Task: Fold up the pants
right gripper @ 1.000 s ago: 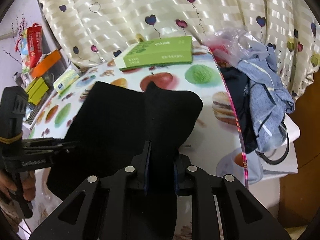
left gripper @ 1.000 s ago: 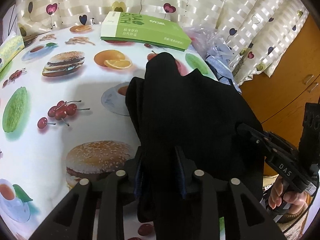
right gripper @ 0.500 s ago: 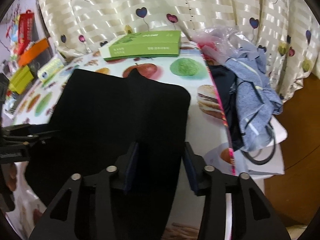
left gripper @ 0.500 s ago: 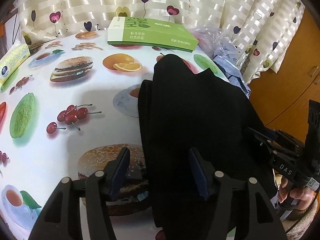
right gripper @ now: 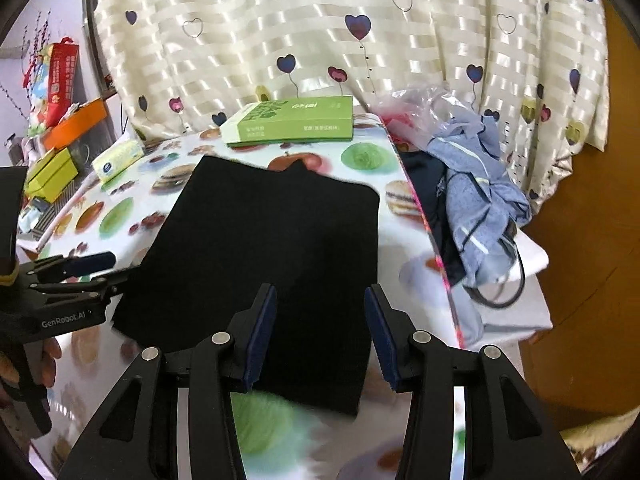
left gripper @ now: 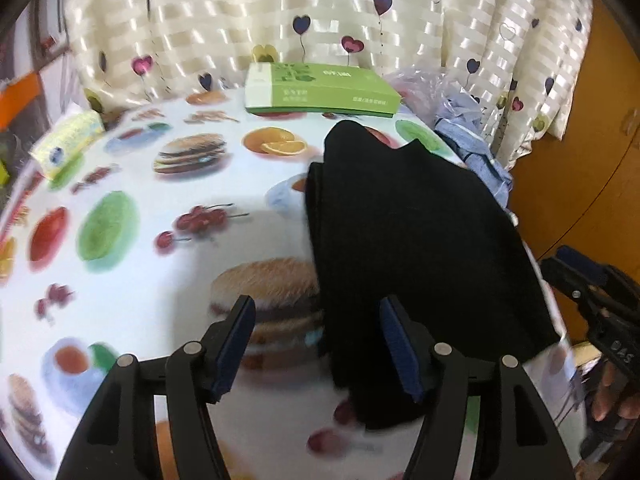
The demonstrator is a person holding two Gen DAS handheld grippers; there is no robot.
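The black pants (left gripper: 412, 236) lie folded flat on the fruit-print tablecloth (left gripper: 168, 216), near the table's right edge. My left gripper (left gripper: 316, 312) is open and empty, its jaws just above the near left edge of the pants. In the right wrist view the pants (right gripper: 272, 248) form a dark rectangle, and my right gripper (right gripper: 320, 300) is open and empty over their near edge. The left gripper also shows there at the left (right gripper: 88, 268), and the right gripper shows at the right of the left wrist view (left gripper: 576, 276).
A green box (left gripper: 320, 88) lies at the table's far edge, a tissue pack (left gripper: 68, 140) at the far left. A pile of blue clothes (right gripper: 476, 184) and a plastic bag (right gripper: 412, 104) sit beyond the right edge. A curtain (right gripper: 320, 32) hangs behind; a wooden cabinet (left gripper: 580, 160) is right.
Both grippers were shut on the pants a second ago. They have opened, let go and drawn back; the pants now rest flat on the table.
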